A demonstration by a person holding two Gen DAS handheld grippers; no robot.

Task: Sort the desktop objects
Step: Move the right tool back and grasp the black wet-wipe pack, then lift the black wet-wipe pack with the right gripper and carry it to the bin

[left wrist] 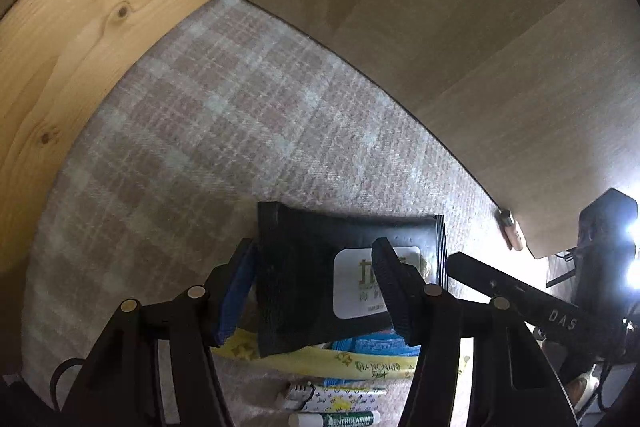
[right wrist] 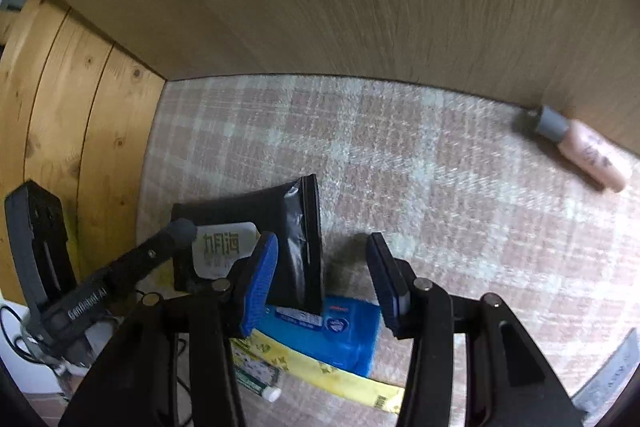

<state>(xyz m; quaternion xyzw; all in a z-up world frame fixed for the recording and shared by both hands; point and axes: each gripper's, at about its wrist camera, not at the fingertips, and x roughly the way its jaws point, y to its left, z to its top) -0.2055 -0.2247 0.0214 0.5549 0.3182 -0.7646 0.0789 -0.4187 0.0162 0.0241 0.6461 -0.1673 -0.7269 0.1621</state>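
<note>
The left gripper (left wrist: 320, 291) has its fingers closed against the two sides of a black wipes pack (left wrist: 340, 267) with a white label, lifted above the plaid cloth (left wrist: 200, 131); in the right wrist view the same pack (right wrist: 296, 239) hangs tilted at about 9 o'clock of the right gripper (right wrist: 322, 287). The right gripper's blue-padded fingers stand wide apart with nothing between them. Under the pack lie a blue tissue packet (right wrist: 340, 339) and a yellow sachet (right wrist: 320, 371), with a green-labelled lip balm (left wrist: 336, 419) at 6 o'clock in the left view. Open cloth runs from 10 to 1 o'clock, bounded by a pine board (left wrist: 80, 47) on the left and a pale wood panel (left wrist: 460, 27) at the far edge. A pink tube (right wrist: 584, 151) lies against that panel at 2 o'clock.
</note>
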